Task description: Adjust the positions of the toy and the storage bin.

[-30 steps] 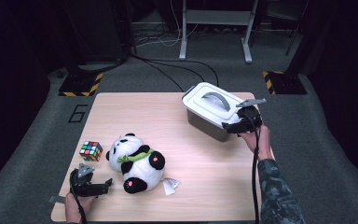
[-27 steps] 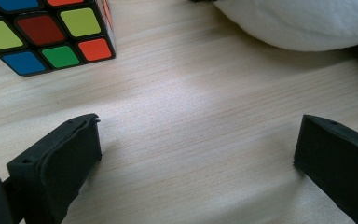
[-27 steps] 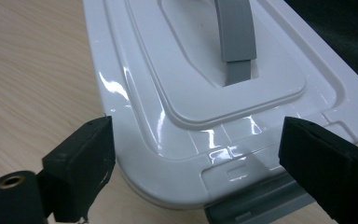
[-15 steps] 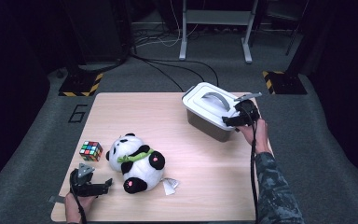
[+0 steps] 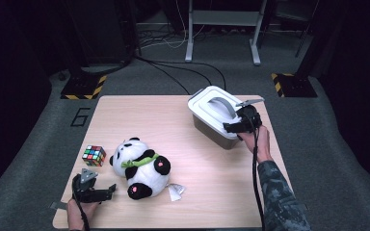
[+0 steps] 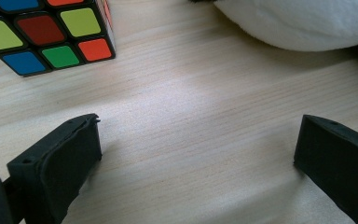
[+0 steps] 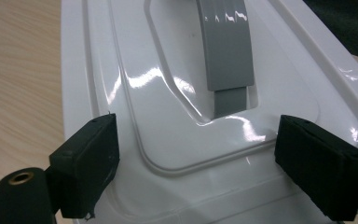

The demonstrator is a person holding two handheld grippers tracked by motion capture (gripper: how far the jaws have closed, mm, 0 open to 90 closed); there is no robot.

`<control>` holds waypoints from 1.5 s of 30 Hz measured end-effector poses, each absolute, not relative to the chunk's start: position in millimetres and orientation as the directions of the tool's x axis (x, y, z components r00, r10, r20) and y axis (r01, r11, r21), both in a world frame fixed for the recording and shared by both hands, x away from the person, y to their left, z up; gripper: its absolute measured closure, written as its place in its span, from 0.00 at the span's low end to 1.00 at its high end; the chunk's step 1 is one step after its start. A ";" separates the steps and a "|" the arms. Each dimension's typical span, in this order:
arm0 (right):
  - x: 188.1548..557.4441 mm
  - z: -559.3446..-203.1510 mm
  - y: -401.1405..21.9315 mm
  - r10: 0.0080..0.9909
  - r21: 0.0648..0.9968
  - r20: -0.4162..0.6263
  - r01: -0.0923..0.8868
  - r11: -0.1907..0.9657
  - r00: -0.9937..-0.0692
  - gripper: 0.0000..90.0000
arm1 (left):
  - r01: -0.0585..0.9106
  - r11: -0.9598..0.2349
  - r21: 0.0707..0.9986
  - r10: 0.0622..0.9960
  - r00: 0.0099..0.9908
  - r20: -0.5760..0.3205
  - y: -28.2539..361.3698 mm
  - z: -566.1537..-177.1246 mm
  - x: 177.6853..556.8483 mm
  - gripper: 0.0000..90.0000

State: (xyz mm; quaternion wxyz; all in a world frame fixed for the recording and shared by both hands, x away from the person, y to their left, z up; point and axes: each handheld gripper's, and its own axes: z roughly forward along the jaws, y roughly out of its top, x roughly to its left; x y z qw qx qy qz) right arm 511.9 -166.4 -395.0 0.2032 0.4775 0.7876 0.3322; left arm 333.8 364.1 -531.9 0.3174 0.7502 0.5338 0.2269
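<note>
A: Right gripper sits over the near end of the white box lid, jaws wide apart and holding nothing; they narrowed slightly just now with no thing between the pads.

B: Target?

A: Probably the grey handle, straight ahead of the jaws in the lid's recess. The box sits on the desk right under that gripper.

B: Doing it well?

A: It should advance until the handle is centred between the pads, then close squarely; glossy plastic may slip.

B: Left?

A: Left gripper rests low on the desk, jaws spread and empty, Rubik's cube ahead-left, panda plush ahead-right. It should stay parked.
</note>
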 end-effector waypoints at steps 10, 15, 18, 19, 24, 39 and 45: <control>529.3 -392.1 -170.3 0.887 0.752 -0.002 0.584 0.306 -0.462 0.23 | 0.657 -0.230 0.718 0.945 0.328 0.002 364.2 -531.8 333.6 0.01; 538.6 -387.6 -164.1 0.887 0.762 -0.038 0.561 0.323 -0.460 0.41 | 0.657 -0.232 0.718 0.945 0.328 0.005 364.3 -531.8 333.4 0.01; 543.1 -387.4 -162.1 0.879 0.757 -0.060 0.552 0.349 -0.474 0.55 | 0.657 -0.232 0.717 0.944 0.329 0.004 364.2 -531.7 333.2 0.01; 543.7 -387.2 -161.0 0.885 0.756 -0.071 0.554 0.349 -0.461 0.61 | 0.657 -0.232 0.717 0.944 0.329 0.004 364.2 -531.7 333.1 0.01; 542.4 -388.1 -163.0 0.891 0.751 -0.047 0.572 0.330 -0.452 0.74 | 0.654 -0.228 0.721 0.945 0.327 0.003 363.9 -532.1 333.1 0.01; 513.8 -386.3 -137.6 0.887 0.734 0.007 0.605 0.309 -0.462 0.75 | 0.653 -0.224 0.724 0.944 0.329 -0.005 363.9 -532.1 333.3 0.01; 499.6 -386.4 -126.0 0.884 0.730 0.019 0.610 0.307 -0.468 0.75 | 0.649 -0.226 0.726 0.944 0.330 -0.001 363.7 -532.3 333.4 0.02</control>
